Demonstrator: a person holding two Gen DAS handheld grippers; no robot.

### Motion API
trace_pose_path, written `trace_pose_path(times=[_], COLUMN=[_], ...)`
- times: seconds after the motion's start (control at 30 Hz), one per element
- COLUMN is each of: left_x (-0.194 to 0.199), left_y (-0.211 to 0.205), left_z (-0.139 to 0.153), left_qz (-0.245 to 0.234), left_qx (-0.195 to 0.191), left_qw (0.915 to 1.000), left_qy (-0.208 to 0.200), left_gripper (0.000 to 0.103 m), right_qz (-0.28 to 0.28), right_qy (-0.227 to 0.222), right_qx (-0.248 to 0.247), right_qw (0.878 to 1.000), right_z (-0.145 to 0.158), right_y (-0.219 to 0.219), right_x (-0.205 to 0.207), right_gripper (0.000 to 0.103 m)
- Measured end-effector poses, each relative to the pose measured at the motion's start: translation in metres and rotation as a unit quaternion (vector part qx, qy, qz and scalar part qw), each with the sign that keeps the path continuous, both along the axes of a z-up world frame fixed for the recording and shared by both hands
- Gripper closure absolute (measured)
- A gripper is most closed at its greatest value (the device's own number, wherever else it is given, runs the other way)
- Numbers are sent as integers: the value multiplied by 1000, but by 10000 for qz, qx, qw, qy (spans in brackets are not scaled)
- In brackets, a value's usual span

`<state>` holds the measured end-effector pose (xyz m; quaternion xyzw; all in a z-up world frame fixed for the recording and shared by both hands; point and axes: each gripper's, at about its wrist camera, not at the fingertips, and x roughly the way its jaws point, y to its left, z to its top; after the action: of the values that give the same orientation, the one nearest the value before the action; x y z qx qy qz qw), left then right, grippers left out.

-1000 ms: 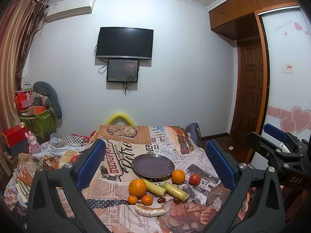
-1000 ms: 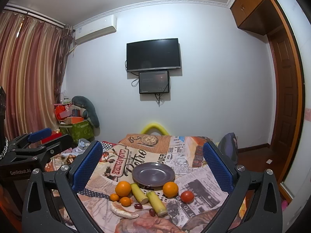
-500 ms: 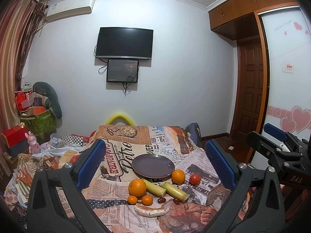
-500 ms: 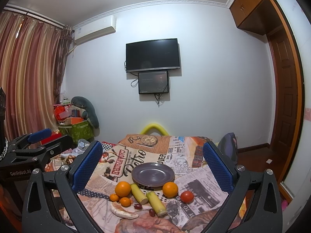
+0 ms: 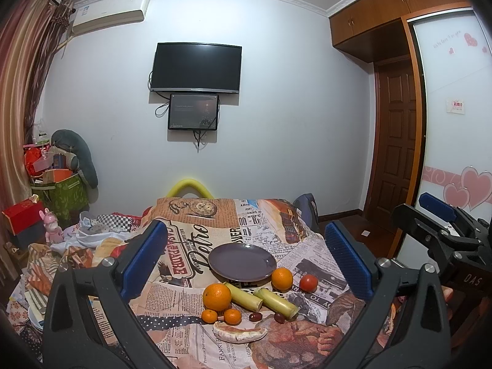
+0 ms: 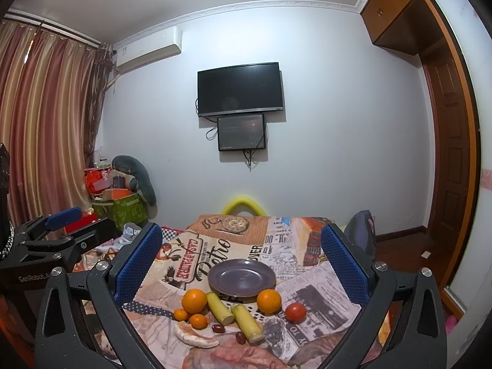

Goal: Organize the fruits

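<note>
Bedroom, pale wall with a TV [image 5: 196, 67] and a smaller screen [image 5: 193, 112] under it at centre top, air conditioner [image 5: 109, 10] upper left, striped curtain [image 6: 40, 123] far left, wooden door [image 5: 396, 144] at right. Lower half of both views is a table under a newspaper-print cloth [image 5: 196, 236]. Left gripper [image 5: 244, 261] fills the bottom of the left wrist view, jaws spread wide, nothing between the blue pads, held above the table short of the fruit. Right gripper [image 6: 241, 264] same in its own view: wide apart, empty, off the table. Each gripper also shows at the edge of the other's view, right one at right edge, left one at left edge. Purple plate [image 5: 242, 261] sits mid-frame, bare. Fruit lies in a loose cluster just below it in the frame: big orange [image 5: 216, 296] lower left of the plate, two small tangerines [image 5: 209, 315] [image 5: 232, 316] just under it, two pale green stalk pieces [image 5: 243, 295] [image 5: 275, 302] lying slanted side by side in the middle, second orange [image 5: 281, 279] touching or nearly touching the plate's lower right rim, tomato [image 5: 308, 283] just right of that. Two dark red grapes or dates [image 5: 255, 317] [image 5: 279, 317] near the stalk ends, cannot tell which. Pale curved peel-like piece [image 5: 240, 335] lowest in the cluster. Clutter of boxes and a green bag [image 5: 61, 193] at left, with a pink toy [image 5: 53, 226].
</note>
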<state>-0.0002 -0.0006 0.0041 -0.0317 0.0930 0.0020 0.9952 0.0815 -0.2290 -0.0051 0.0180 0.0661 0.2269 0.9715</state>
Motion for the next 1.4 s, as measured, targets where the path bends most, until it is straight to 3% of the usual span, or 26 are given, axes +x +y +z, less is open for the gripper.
trace_pose_path(times=[1.03,1.23,1.4], left_x=[10,29,58], left_y=[-3,5,22], left_z=[-7,-20,-38], left_qz=[16,55,73], left_qx=[39,17,-96], left_qw=[10000,9997,9978], left_qy=[44,238,655], left_gripper=[0,0,0], right_qz=[-12,-82,-184], right_qy=[61,289,748], right_qx=[-11,-73,-224], right_qw=[10000,9995,9968], right_z=[-6,-18,-44], right_y=[-1,0,1], right_x=[3,19,47], right_gripper=[0,0,0])
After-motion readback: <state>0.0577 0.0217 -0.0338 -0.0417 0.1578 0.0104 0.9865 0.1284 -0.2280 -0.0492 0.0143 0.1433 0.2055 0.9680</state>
